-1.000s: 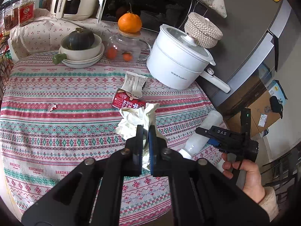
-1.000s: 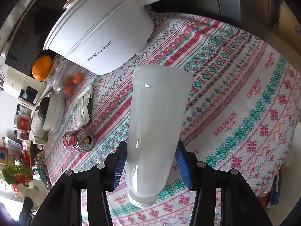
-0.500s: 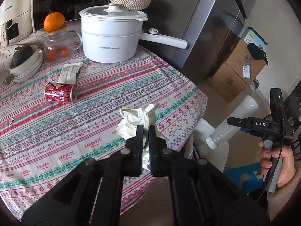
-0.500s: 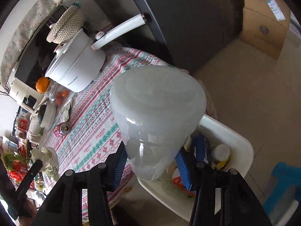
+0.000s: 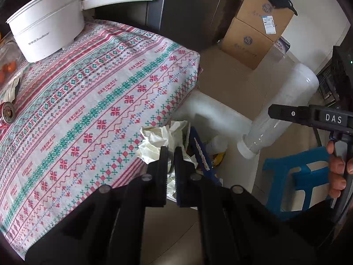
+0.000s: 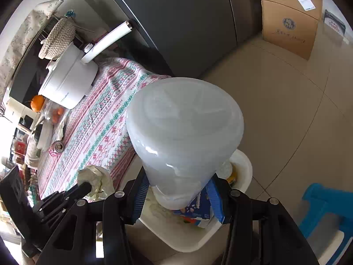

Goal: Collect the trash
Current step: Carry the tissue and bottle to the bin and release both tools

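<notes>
My left gripper (image 5: pixel 171 152) is shut on crumpled white paper (image 5: pixel 161 141) and holds it past the table's edge, over the white trash bin (image 5: pixel 216 112) on the floor. My right gripper (image 6: pixel 176 190) is shut on a cloudy empty plastic bottle (image 6: pixel 185 132), base toward the camera, held above the same bin (image 6: pixel 242 165). The bottle (image 5: pixel 280 110) and right gripper (image 5: pixel 308 114) also show at the right of the left wrist view. The paper (image 6: pixel 94 176) shows in the right wrist view. A red can (image 6: pixel 56 148) lies on the table.
The table with a patterned cloth (image 5: pixel 88 101) carries a white pot (image 5: pixel 46 31) and a wrapper (image 5: pixel 13 86). The bin holds a blue carton (image 6: pixel 194 207). A blue stool (image 5: pixel 295 176) stands on the floor at right. Cardboard boxes (image 5: pixel 253 31) stand by the dark fridge (image 6: pixel 187 22).
Both grippers have swung off the table to the right, carrying the paper and the bottle over the trash bin. Both stay shut on their loads.
</notes>
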### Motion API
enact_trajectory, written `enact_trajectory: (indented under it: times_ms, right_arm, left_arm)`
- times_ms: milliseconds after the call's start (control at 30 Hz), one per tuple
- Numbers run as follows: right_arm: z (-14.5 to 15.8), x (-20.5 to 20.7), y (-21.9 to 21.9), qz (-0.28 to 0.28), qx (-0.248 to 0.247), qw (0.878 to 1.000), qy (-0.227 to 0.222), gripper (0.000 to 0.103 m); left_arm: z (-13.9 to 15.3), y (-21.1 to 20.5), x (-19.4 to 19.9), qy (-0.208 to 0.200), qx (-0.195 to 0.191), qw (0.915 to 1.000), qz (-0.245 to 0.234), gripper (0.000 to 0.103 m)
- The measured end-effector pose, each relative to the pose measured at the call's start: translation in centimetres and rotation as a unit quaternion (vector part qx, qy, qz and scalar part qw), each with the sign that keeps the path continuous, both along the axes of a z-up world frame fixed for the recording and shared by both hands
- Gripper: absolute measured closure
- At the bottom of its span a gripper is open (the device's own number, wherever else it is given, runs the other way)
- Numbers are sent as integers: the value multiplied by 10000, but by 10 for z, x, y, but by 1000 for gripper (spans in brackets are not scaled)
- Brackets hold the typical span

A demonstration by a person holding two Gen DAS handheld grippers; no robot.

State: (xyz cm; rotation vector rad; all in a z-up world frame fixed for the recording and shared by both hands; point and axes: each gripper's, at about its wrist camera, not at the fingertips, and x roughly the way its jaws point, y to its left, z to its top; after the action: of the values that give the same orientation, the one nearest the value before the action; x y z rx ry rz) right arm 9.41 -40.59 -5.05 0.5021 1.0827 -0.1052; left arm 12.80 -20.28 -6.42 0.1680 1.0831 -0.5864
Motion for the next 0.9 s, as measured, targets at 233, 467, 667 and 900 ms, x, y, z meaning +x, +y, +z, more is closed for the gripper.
enact_trajectory:
  times_ms: [233,467,667,900]
  right_arm:
    - [-17,-4,-9,93,-461,9978,468,52]
    - [-32,-3,-9,241,-572,9948,803,52]
    - [-35,-5,-16,192,-253,9960,839,46]
    - [-11,-4,-25,1,-209,9986,477,45]
  left_arm:
    - [-27,-29,4,126,335,9992,-153,96]
    - [-38,-35,3,218,578,9978,-223,88]
    - [-21,-26,2,62,520,9985,-144,52]
    - [5,-2,2,-9,242,9997,88,38]
